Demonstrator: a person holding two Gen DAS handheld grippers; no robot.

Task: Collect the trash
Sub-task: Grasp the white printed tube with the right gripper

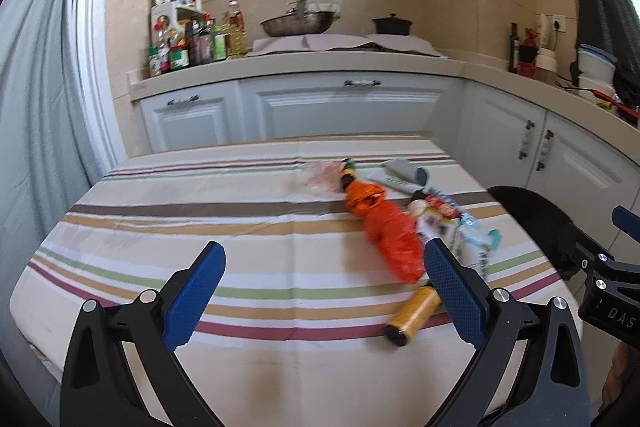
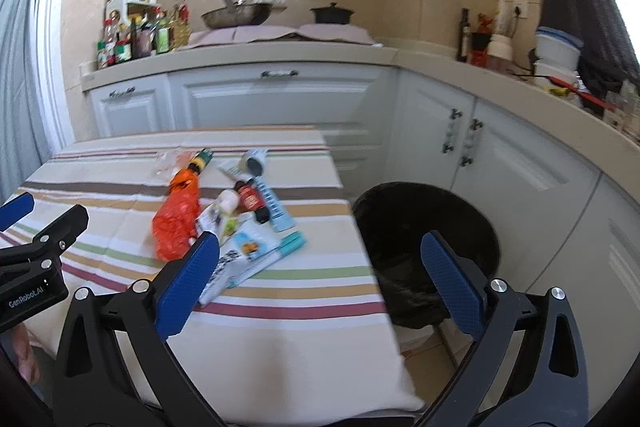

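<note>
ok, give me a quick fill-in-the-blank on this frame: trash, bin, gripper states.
1. Both the left hand-held gripper and the right hand-held gripper are ____.
2. The crumpled plastic bag on the striped tablecloth is coloured ____.
3. The round bin beside the table is lined with a ____ bag.
4. The gold cylindrical bottle lies on its ____.

Missing: open; orange; black; side

Left claw [image 1: 324,263] wide open above striped tablecloth [image 1: 200,227], orange bag [image 1: 390,231] and yellow roll [image 1: 414,315] just ahead.
</note>
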